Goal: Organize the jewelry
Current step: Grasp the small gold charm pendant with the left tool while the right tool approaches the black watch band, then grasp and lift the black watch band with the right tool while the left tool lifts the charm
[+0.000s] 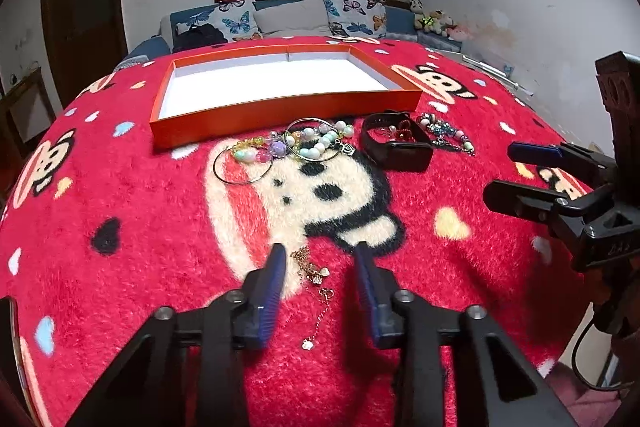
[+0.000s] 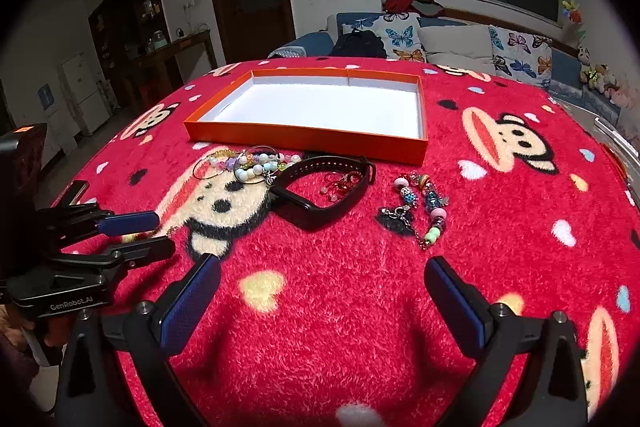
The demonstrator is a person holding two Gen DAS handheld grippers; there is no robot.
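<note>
A thin gold chain bracelet (image 1: 316,277) with small charms lies on the red blanket between the blue pads of my left gripper (image 1: 320,257). The jaws stand narrowly apart with a gap on each side of the chain. My right gripper (image 2: 322,263) is wide open over bare blanket, and it also shows at the right of the left wrist view (image 1: 500,173). Ahead lie pastel bead bracelets with wire hoops (image 1: 300,143), a black wristband (image 1: 400,155) and a charm bracelet (image 2: 420,203). An empty orange tray (image 1: 280,113) with a white floor stands behind them.
A fluffy red cartoon-monkey blanket (image 2: 360,307) covers the round table. A small red trinket (image 2: 340,183) lies inside the wristband loop. Behind the table is a sofa with butterfly cushions (image 2: 404,39). A dark carved box (image 1: 620,91) stands at the right edge.
</note>
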